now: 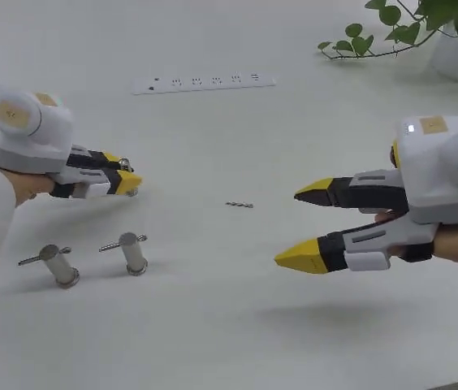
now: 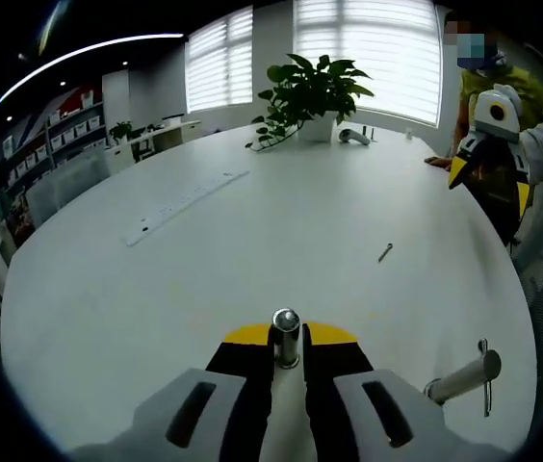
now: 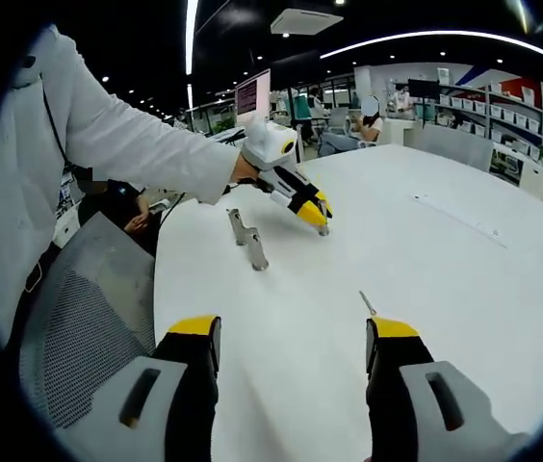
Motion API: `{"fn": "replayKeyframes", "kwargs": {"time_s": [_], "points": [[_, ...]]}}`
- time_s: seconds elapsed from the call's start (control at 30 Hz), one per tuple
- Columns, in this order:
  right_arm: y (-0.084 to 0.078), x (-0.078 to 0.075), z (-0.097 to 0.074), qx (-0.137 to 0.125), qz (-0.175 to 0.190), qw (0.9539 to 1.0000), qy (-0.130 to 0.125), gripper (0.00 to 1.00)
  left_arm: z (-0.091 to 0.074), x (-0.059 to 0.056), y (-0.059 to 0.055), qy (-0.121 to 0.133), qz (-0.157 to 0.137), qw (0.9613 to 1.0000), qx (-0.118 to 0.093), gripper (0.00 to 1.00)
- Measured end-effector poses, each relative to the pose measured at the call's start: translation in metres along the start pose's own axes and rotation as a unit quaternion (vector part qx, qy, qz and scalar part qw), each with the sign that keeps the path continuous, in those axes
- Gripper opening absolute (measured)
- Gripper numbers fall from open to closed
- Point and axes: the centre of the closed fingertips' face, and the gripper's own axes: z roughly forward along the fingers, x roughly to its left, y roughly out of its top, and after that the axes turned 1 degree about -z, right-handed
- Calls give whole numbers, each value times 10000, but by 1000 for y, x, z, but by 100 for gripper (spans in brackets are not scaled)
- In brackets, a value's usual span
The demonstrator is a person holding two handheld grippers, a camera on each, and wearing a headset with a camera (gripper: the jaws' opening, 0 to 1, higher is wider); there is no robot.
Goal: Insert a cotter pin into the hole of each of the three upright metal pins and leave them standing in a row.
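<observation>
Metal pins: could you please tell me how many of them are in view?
3. Two stand side by side on the table: the outer pin and the inner pin. The third pin is clamped in the left gripper.

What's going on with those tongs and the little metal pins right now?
Left tongs shut on one metal pin. Right tongs open, empty. Two other pins already cottered. Loose cotter pin on table between tongs; nothing blocking.
</observation>
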Motion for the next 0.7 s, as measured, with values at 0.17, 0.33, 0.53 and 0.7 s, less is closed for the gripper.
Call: {"fn": "replayKeyframes", "kwargs": {"time_s": [0.17, 0.33, 0.53, 0.7], "points": [[0, -1, -2, -10, 20, 10000, -25, 63, 2, -7, 1, -103, -12, 9999, -15, 7], [-2, -1, -2, -1, 32, 10000, -29, 63, 1, -15, 7, -234, 68, 9997, -35, 7], [-3, 2, -2, -2, 22, 10000, -20, 63, -7, -24, 25, -238, 42, 9995, -226, 7], [-3, 4, -4, -14, -2, 10000, 1, 63, -17, -40, 43, -235, 33, 9991, -342, 7]]}}
